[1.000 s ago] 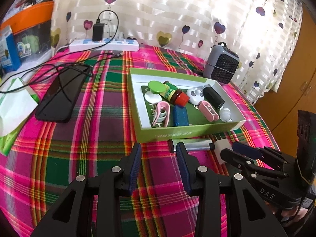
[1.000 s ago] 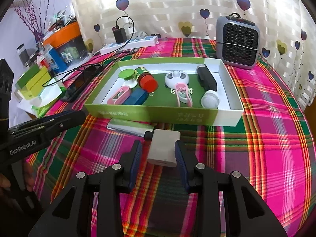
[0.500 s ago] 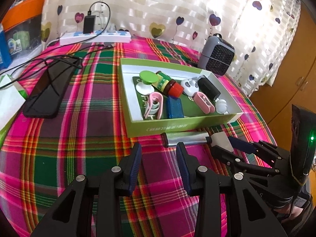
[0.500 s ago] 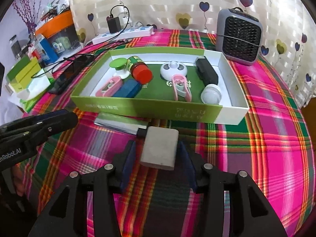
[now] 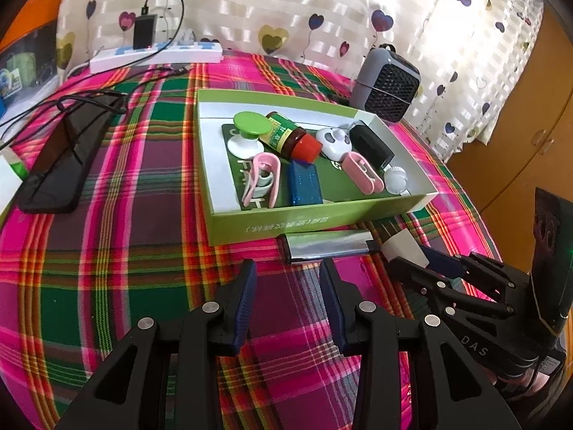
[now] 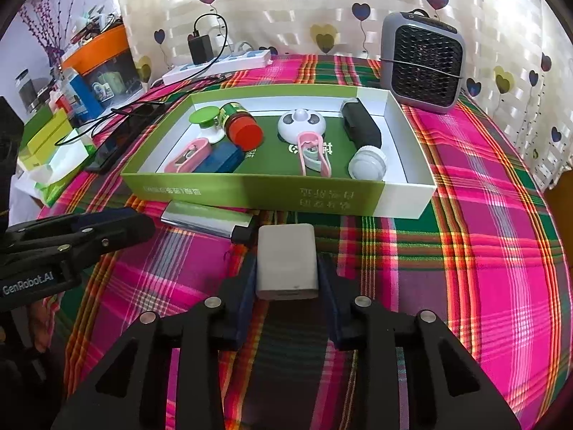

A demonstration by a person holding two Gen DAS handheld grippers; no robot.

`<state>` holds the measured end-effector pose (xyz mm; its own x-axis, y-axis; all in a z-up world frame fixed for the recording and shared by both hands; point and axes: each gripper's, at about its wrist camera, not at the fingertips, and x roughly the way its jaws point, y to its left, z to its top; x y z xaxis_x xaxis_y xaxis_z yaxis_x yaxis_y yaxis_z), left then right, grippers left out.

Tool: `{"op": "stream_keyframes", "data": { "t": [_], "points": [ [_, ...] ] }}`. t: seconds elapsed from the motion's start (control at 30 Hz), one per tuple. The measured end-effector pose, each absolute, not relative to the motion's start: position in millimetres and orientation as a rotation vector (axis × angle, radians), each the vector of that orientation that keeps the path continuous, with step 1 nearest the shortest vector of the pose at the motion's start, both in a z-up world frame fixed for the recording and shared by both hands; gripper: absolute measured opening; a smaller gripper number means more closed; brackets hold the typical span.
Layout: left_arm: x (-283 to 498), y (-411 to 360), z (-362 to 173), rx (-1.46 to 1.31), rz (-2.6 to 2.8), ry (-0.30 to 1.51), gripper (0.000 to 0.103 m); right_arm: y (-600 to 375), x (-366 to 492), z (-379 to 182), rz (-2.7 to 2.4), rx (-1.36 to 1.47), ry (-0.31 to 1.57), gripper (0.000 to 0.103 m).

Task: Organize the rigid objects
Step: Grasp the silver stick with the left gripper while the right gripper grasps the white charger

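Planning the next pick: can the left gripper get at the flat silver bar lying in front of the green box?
Probably yes: the left gripper is open and empty, and only bare cloth separates it from the flat silver bar.

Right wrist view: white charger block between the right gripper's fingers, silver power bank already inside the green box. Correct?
Not quite. The silver power bank lies on the tablecloth outside the green box, against its front wall; the right wrist view shows it. The white charger block is between the closing fingers of the right gripper.
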<state>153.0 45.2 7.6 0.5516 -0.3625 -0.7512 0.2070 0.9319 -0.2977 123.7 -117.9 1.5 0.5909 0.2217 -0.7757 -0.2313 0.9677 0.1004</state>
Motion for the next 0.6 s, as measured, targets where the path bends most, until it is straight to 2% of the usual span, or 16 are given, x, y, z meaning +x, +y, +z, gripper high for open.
{"op": "stream_keyframes", "data": {
  "t": [0.6],
  "points": [
    [164.3, 15.6, 4.8, -0.136, -0.388, 0.940, 0.035, -151.9, 108.2, 7.9, 0.247, 0.043, 0.881, 0.035]
  ]
}}
